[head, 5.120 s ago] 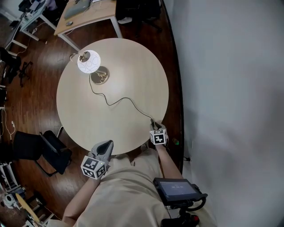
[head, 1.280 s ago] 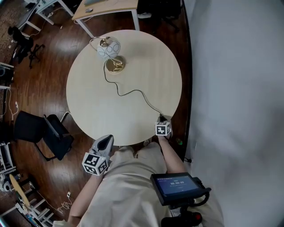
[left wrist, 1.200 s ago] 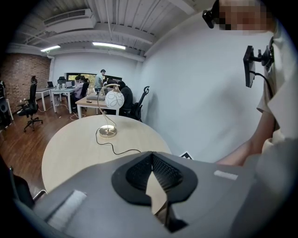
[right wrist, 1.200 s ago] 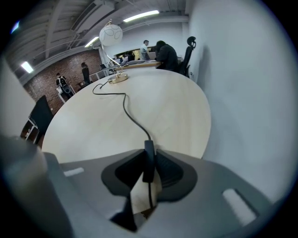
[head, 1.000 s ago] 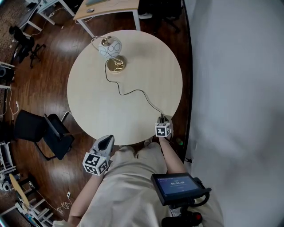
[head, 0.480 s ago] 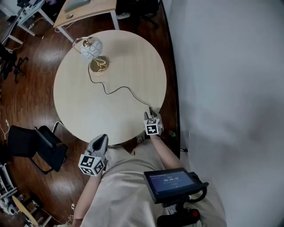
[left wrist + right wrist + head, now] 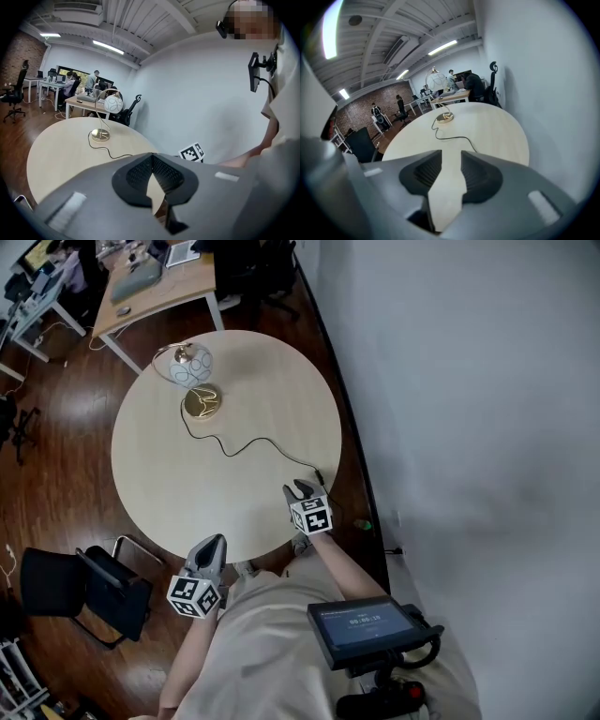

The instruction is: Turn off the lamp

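The lamp has a white globe shade (image 7: 190,365) on a curved stem over a brass base (image 7: 202,402); it stands at the far left of the round table (image 7: 178,488) and its shade looks dim. Its black cord (image 7: 253,442) snakes across to the near right edge. My right gripper (image 7: 300,490) hovers above that edge, beside the cord's end; its jaws are closing with nothing between them. In the right gripper view the lamp (image 7: 436,82) and cord (image 7: 454,137) lie ahead. My left gripper (image 7: 209,548) hangs off the near table edge, tips together and empty.
A grey wall runs along the right side. A black chair (image 7: 82,580) stands on the wood floor at the near left. A wooden desk (image 7: 155,282) is beyond the table. A screen (image 7: 362,625) hangs at the person's chest.
The shade glowed bright in the earliest frame and is dim now. My right gripper has lifted from the cord at the table edge. The left gripper has barely moved.
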`<state>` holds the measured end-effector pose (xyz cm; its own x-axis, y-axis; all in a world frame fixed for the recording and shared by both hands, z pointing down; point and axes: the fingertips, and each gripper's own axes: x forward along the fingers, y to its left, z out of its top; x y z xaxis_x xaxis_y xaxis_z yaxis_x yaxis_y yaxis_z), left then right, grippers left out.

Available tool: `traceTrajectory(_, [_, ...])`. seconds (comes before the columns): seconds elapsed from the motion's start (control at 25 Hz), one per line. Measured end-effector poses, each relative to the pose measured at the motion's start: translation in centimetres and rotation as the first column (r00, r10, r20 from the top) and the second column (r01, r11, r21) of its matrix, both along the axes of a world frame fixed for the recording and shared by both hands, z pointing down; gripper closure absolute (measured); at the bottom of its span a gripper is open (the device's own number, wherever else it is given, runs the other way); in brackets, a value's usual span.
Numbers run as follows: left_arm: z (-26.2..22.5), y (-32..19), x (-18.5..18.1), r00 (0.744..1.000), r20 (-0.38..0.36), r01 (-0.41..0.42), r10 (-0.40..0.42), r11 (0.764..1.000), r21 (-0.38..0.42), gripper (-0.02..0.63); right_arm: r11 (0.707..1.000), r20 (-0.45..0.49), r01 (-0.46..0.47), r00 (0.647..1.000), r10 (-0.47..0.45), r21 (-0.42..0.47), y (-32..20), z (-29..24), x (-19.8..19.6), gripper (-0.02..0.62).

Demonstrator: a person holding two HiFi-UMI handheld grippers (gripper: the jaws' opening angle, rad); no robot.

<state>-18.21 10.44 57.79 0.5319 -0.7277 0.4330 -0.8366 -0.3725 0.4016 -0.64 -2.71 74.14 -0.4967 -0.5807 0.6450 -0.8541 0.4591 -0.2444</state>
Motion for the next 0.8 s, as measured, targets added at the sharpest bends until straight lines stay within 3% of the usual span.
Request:
traceTrajectory(0.24, [-0.4, 1.2, -3.7, 0.998, -0.027, -0.061, 0.064, 0.994, 0.088, 0.625, 1.000, 0.069, 0.008, 0.998, -0.009, 0.014, 3.8, -4.4, -4.5, 0.515])
traceTrajectory(0.36, [-0.2, 2.9, -4.9, 0.992, -0.082, -0.084, 0.094, 0.989, 0.118, 0.626, 0.999, 0.108, 0.009, 0.994, -0.013, 0.037, 6.3, -6.5, -5.9, 0.528])
traceTrajectory(0.6, [1.1, 6.8, -6.3, 0.954, -0.219, -0.176, 0.204, 0.974, 0.144, 0.626, 0.988, 0.171, -0.082, 0.983, 0.060, 0.127, 10.3, -12.7, -7.1, 0.554])
traceTrajectory(0.8, [3.2, 9.3, -7.1, 0.915, -0.231, -0.304, 0.331, 0.942, 0.145, 0.623, 0.970, 0.214, -0.145, 0.972, 0.102, 0.195, 13.2, -16.3, -7.9, 0.575])
